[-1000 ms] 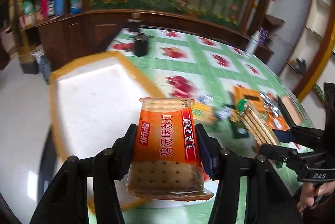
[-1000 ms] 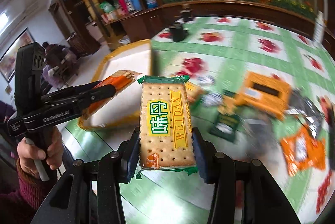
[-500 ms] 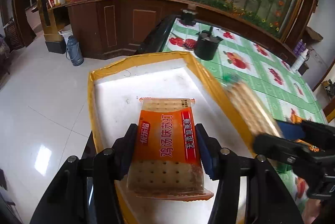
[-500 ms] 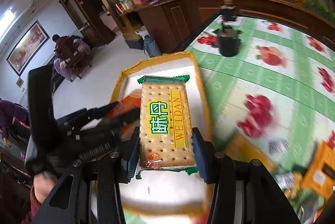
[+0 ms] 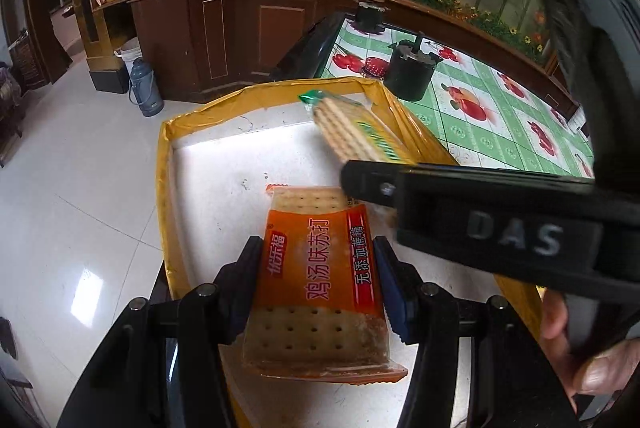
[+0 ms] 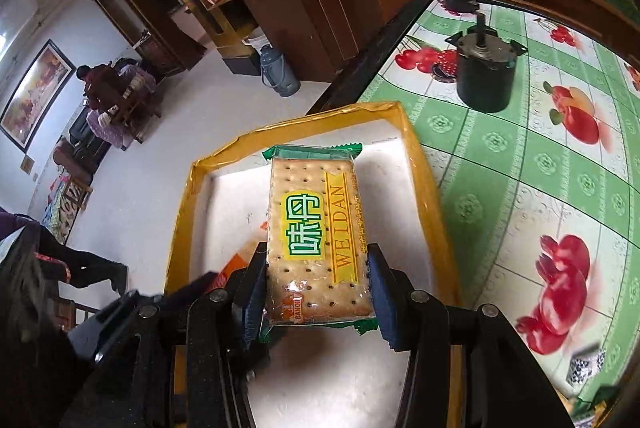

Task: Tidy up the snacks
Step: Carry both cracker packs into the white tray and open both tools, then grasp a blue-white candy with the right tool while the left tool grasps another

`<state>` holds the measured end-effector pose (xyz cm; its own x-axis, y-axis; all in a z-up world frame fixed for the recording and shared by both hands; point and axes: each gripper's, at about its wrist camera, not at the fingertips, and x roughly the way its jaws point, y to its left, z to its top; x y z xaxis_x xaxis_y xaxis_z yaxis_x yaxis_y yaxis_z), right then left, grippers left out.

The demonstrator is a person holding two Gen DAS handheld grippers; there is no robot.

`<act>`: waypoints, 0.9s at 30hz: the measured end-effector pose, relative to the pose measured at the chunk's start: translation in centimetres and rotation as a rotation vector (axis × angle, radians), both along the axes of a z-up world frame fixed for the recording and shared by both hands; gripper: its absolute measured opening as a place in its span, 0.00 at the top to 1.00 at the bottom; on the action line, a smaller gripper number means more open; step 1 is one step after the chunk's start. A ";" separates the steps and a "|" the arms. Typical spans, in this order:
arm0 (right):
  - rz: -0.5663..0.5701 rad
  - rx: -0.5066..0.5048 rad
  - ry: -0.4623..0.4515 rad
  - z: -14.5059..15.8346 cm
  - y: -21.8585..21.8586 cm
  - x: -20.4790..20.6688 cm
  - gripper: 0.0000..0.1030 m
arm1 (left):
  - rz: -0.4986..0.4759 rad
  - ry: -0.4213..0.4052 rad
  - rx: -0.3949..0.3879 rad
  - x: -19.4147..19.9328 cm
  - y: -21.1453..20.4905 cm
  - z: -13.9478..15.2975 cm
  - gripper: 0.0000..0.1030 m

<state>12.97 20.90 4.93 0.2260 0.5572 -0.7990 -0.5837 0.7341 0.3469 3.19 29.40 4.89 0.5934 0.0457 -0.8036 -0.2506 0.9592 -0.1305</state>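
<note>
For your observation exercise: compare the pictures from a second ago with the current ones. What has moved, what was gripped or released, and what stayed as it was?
Both tools travelled from above the scattered snacks on the green tablecloth to above the yellow-rimmed tray. The right tool moved further, bringing its green cracker pack in beside the left tool. Nothing was gripped or released: the left tool is still clamped on the orange cracker pack. The tray and black pot stayed put.

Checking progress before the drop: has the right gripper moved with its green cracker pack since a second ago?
Yes. The right gripper, shut on the green cracker pack, has swung from above the green tablecloth to above the yellow-rimmed tray.
</note>
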 end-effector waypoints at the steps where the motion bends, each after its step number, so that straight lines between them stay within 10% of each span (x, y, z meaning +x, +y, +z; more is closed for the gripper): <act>1: -0.001 -0.002 0.001 0.0 0.2 -0.1 0.51 | 0.001 0.002 -0.002 0.0 0.0 0.0 0.47; 14: 0.029 0.014 -0.010 0.4 -0.6 -1.0 0.49 | -0.018 -0.030 -0.020 -1.0 0.1 0.6 0.33; 27: -0.140 -0.102 -0.067 1.1 -15.1 0.9 0.47 | -0.098 -0.127 -0.051 -4.8 -3.6 3.9 0.28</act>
<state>13.86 5.81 6.02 0.3500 0.4330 -0.8307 -0.4922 0.8395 0.2302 -1.62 25.79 8.76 0.6901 -0.0564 -0.7215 -0.1345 0.9696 -0.2045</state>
